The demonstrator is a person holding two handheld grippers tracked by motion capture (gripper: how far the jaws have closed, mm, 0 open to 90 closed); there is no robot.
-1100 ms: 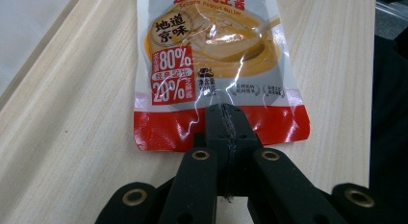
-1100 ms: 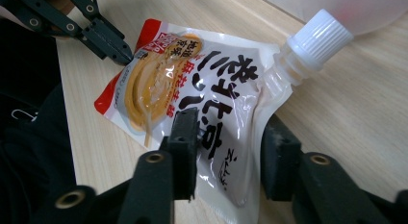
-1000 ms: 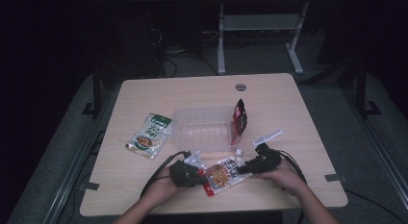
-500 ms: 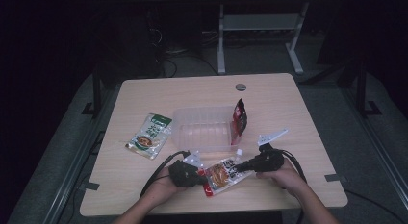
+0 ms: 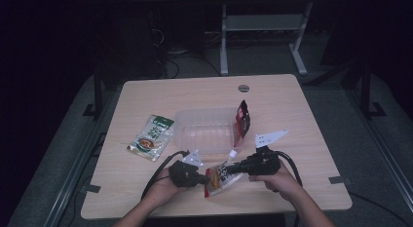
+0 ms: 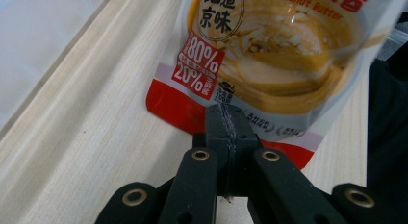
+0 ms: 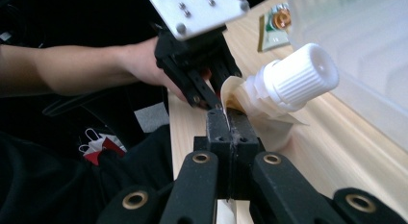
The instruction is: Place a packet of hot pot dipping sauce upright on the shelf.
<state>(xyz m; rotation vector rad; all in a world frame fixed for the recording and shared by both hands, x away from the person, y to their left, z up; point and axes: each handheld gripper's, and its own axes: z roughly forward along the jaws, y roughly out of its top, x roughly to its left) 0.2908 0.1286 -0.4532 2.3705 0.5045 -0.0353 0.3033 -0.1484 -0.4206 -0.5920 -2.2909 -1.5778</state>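
The right gripper point(image 5: 237, 167) has just closed its jaws on the top corner of the peanut butter pouch point(image 5: 221, 176) beside its white cap and lifted that end off the table point(image 5: 292, 115).

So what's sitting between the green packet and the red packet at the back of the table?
In the high view, the clear plastic tray lies between the green packet and the red packet, which leans against its right end.

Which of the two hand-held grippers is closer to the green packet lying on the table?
The left. The left hand-held gripper sits just below and right of the green packet; the right hand-held gripper is farther right, across the orange pouch both pinch.
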